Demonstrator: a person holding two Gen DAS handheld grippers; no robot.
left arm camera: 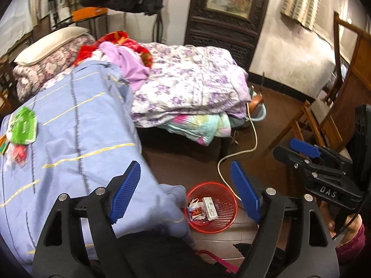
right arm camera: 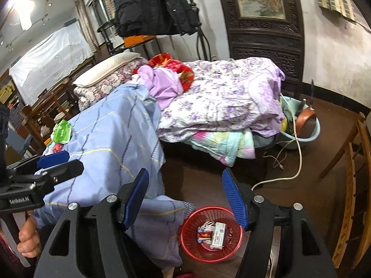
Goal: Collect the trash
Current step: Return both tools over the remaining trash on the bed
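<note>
In the left wrist view, our left tongs (left arm camera: 185,197) are hanging spread wide and empty above the red basket (left arm camera: 228,194) on the floor, where a box (left arm camera: 209,208) and wrappers (left arm camera: 197,210) are lying; a green packet (left arm camera: 23,125) is sitting on the blue bedsheet (left arm camera: 81,127). In the right wrist view, our right tongs (right arm camera: 185,199) are also gaping empty over the basket (right arm camera: 192,243), the bedsheet (right arm camera: 111,134) draping just beside it.

The basket (left arm camera: 212,207) between the fingers is shiny red plastic mesh. Left of them, the blue sheet (left arm camera: 76,139) is soft cloth.

"DAS" marks the right claw (left arm camera: 299,149), "GenRobot.AI" the left claw (right arm camera: 56,162)
</note>
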